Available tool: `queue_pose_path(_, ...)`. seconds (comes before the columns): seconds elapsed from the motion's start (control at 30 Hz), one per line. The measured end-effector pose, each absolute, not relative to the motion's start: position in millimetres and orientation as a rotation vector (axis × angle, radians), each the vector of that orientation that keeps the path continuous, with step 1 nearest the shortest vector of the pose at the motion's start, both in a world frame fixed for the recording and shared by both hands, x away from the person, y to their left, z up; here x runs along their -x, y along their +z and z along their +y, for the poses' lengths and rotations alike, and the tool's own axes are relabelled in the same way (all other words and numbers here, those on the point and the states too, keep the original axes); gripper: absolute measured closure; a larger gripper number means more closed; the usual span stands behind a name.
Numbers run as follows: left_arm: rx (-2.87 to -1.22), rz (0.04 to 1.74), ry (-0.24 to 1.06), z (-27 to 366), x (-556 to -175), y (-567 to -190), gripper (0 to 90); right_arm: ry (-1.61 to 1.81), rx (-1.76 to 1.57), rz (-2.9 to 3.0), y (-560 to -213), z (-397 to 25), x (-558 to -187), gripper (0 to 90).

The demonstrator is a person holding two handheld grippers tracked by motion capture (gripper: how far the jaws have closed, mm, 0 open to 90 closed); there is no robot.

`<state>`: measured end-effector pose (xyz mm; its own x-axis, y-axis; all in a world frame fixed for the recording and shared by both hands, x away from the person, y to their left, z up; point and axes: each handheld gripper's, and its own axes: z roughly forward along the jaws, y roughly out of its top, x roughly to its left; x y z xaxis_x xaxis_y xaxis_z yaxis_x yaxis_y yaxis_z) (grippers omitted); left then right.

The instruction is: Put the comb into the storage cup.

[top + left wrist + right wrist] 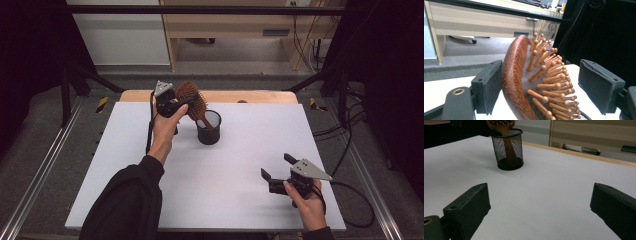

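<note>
The brown wooden paddle hairbrush point(192, 98) stands tilted with its handle down in the black wire-mesh cup point(209, 128) at the far middle of the white bench point(240, 165). The left gripper point(534, 87) brackets the brush head: its left jaw lies against the brush's smooth back, the right jaw stands apart from the peg bristles, so the jaws are released. The right gripper point(276, 167) rests near the bench's front right, jaws spread wide, well apart from the cup

Left black two-jaw gripper point(176, 104) is held up at the far side, jaws spread wide; right black two-jaw gripper point(276, 167) sits low near the front, jaws wide open too.
</note>
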<state>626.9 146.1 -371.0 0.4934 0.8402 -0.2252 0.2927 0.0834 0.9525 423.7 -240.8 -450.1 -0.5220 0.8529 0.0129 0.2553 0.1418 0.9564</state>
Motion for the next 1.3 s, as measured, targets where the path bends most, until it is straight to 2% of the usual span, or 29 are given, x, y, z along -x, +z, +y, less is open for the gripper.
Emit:
queue_pose_path(0.57, -1.484, 1.071, 0.572, 144.6, -627.5, -372.6, 4.2, 1.394, -1.058, 1.872, -450.2, -240.4, -423.9, 2.9)
queue_pose_path(1.3, -1.482, 1.075, 0.598, 145.6, -623.2, -372.7, 2.8, 1.394, -1.058, 1.875, -450.3, -240.1, -423.9, 2.8)
